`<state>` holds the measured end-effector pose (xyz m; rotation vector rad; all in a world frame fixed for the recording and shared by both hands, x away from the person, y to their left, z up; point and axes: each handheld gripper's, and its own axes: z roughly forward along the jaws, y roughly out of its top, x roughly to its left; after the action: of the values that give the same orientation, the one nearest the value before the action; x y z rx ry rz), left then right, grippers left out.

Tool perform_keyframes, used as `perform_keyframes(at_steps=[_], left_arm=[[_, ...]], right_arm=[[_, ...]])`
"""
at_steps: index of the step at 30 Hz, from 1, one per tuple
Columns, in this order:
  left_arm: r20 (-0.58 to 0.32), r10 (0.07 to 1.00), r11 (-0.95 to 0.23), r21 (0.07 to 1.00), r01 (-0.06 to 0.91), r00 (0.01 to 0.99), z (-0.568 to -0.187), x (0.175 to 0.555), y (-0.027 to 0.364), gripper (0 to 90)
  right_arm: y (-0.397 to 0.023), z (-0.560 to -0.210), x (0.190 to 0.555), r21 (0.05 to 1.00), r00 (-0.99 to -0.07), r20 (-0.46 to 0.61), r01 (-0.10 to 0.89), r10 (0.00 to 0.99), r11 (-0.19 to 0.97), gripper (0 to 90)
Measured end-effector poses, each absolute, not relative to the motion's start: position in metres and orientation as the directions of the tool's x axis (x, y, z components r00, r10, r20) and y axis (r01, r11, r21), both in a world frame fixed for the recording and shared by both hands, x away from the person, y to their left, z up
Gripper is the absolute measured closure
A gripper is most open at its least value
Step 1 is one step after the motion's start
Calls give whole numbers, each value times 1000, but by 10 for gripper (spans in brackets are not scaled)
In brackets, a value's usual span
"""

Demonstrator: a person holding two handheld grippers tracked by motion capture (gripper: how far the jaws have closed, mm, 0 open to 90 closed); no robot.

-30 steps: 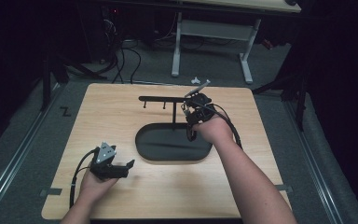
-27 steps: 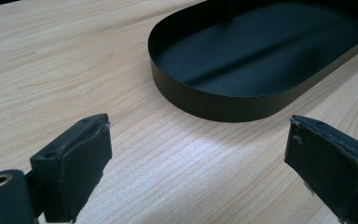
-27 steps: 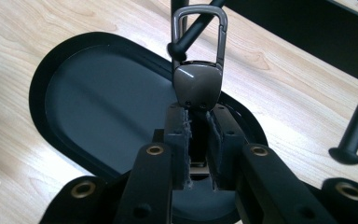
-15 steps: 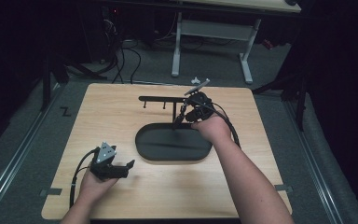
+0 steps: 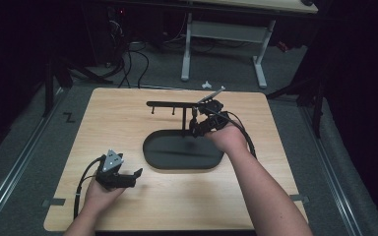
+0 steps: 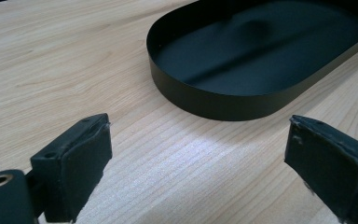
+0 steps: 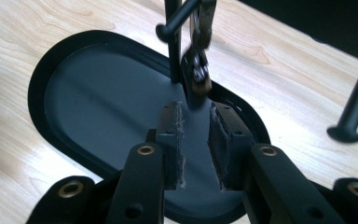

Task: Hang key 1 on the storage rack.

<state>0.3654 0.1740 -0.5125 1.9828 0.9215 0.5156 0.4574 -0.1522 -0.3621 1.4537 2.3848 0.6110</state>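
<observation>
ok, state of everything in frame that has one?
left claw: open wide, nothing between its pads, low over the table near the front left.
right claw: jaws nearly together with a narrow gap, nothing held, above the tray.
tray: flat on the table, holds nothing loose.
stand: upright, its crossbar level.
watch: hangs from the crossbar, just beyond the right claw's tips.
</observation>
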Motion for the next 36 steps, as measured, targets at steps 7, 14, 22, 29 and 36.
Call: perform_keyframes(at_steps=[7, 14, 22, 29, 36], left_arm=[[12, 766, -357, 840, 409, 643, -513, 365, 173, 78], [11, 763, -363, 835, 414, 647, -514, 366, 172, 78], [12, 761, -366, 834, 413, 649, -514, 365, 171, 79], [10, 758, -368, 832, 415, 652, -515, 366, 170, 79], [12, 757, -373, 829, 416, 654, -515, 365, 169, 80]], right_arm=[[-157, -364, 448, 490, -454, -8, 775, 891, 400, 726], [-163, -369, 435, 487, -466, 1, 773, 885, 406, 715], [-186, -384, 413, 469, -451, 16, 792, 892, 392, 714], [-211, -400, 398, 446, -421, 12, 814, 907, 373, 714], [-249, -426, 383, 414, -348, 24, 857, 937, 307, 714]])
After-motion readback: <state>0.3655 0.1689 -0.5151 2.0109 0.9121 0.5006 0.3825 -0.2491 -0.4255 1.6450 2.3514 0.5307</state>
